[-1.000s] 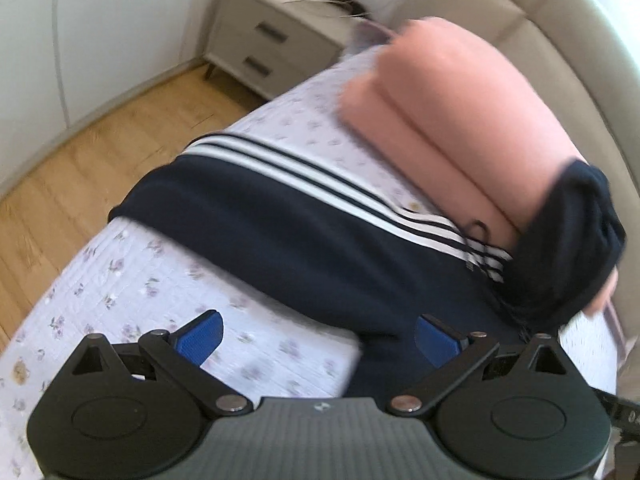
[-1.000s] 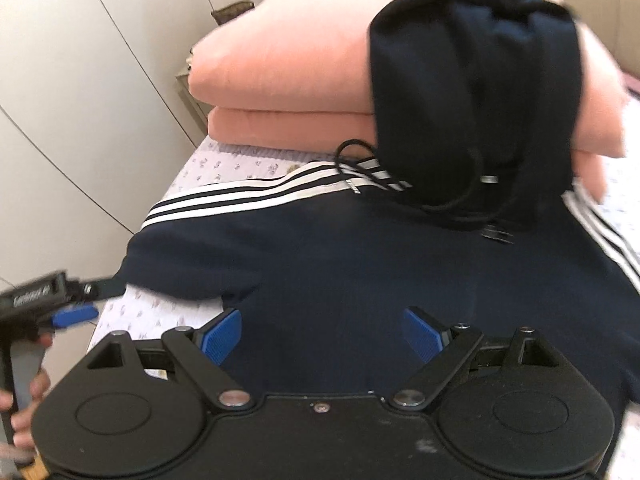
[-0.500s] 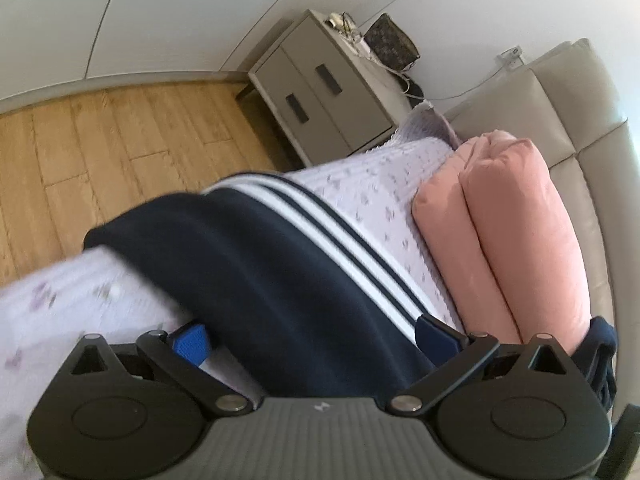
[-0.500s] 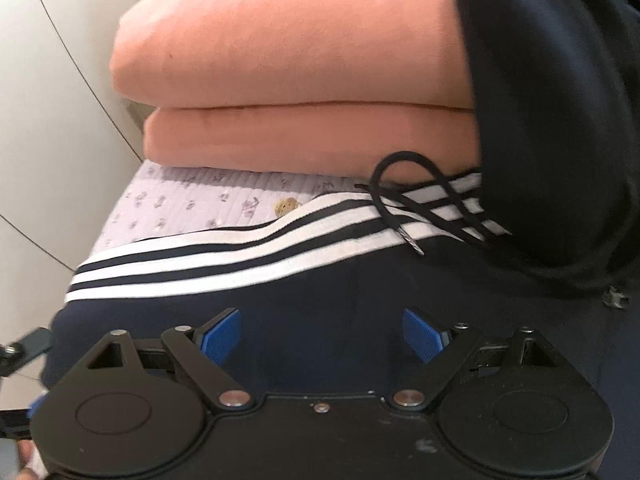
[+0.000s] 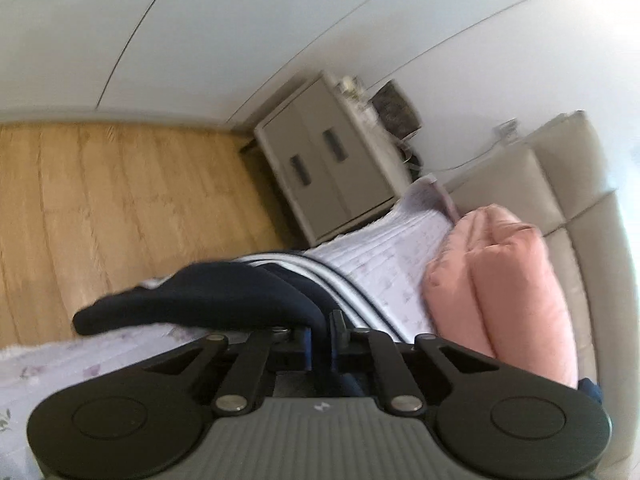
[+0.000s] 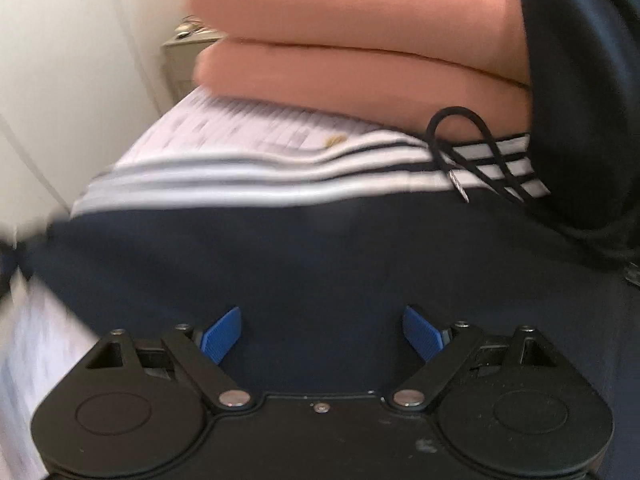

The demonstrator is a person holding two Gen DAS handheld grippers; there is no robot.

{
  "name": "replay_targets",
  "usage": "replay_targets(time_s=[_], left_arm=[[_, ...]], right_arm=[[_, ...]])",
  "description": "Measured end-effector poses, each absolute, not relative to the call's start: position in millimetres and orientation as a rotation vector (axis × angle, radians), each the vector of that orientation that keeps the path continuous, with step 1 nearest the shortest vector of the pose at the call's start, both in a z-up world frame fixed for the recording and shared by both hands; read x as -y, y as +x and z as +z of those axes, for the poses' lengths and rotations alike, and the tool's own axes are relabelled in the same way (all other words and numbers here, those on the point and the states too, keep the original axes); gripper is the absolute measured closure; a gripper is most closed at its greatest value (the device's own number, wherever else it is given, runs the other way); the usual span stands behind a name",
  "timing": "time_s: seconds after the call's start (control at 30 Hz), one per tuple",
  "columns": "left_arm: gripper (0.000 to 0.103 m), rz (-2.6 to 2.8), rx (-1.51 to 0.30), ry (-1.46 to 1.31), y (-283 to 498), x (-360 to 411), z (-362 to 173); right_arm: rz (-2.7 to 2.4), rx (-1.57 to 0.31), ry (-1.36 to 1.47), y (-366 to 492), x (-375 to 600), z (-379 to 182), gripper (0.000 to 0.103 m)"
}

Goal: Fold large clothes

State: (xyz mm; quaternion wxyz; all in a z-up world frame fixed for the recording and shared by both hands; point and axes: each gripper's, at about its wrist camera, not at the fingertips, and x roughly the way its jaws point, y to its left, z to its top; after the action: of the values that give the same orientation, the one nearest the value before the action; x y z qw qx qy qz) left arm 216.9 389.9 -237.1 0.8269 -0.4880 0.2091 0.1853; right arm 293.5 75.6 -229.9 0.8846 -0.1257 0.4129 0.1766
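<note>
Left wrist view: my left hand-held gripper [image 5: 320, 334] is pinched tight on an edge of the navy hoodie [image 5: 208, 300]; the cloth rises out of the closed fingers and drapes away toward 10 o'clock, over the bed [image 5: 396, 264].
Right wrist view: my right hand-held gripper [image 6: 323, 334] is spread wide with nothing between its blue pads [image 6: 222, 334]; it hovers low over the dark body of the hoodie, and I cannot tell whether the pads touch the cloth.
Hoodie: spread flat on the bed, white stripes [image 6: 280, 180] running across at 12 o'clock, hood [image 6: 580, 92] thrown up against the pink pillows [image 6: 360, 24] at 1 o'clock, drawstring [image 6: 460, 148] looped loose on the stripes.
Step in hand: I judge it a sleeve or side fold, the left lifting and the right ready to pin.
Doing it well: I'd press the right down along the intended crease, carry the left edge across low and taut, and keep clear of the drawstring so it doesn't snag.
Risk: lifting too high could drag the whole body off line.
</note>
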Motion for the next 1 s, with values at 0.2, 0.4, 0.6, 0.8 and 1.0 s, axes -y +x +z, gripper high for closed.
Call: replay_targets(time_s=[0.2,0.4,0.6,0.8,1.0], left_arm=[[0.095,0.319,-0.304,-0.843,225.4,-350.7,-176.4],[0.095,0.156,-0.167,-0.594,247.8,-276.4,-97.9],[0.094,-0.236,-0.220,-0.383,275.0,-139.6,-43.5],[0.054,-0.421,-0.747,-0.231,320.0,-20.7,-133.0],[0.026,-0.375,-0.855,-0.330,308.1,-62.9,-167.9]], right_arm=[[0.334,-0.773,-0.170,261.1,-51.0,-239.5,0.000],[0.388,-0.846,-0.124,266.3,-6.8,-202.1,0.000],[0.276,-0.807,0.038,240.1,119.3,-152.6,0.000],[0.104,-0.849,0.162,210.4,242.8,-157.2,0.000],[0.303,-0.763,0.035,230.3,216.0,-147.3,0.000]])
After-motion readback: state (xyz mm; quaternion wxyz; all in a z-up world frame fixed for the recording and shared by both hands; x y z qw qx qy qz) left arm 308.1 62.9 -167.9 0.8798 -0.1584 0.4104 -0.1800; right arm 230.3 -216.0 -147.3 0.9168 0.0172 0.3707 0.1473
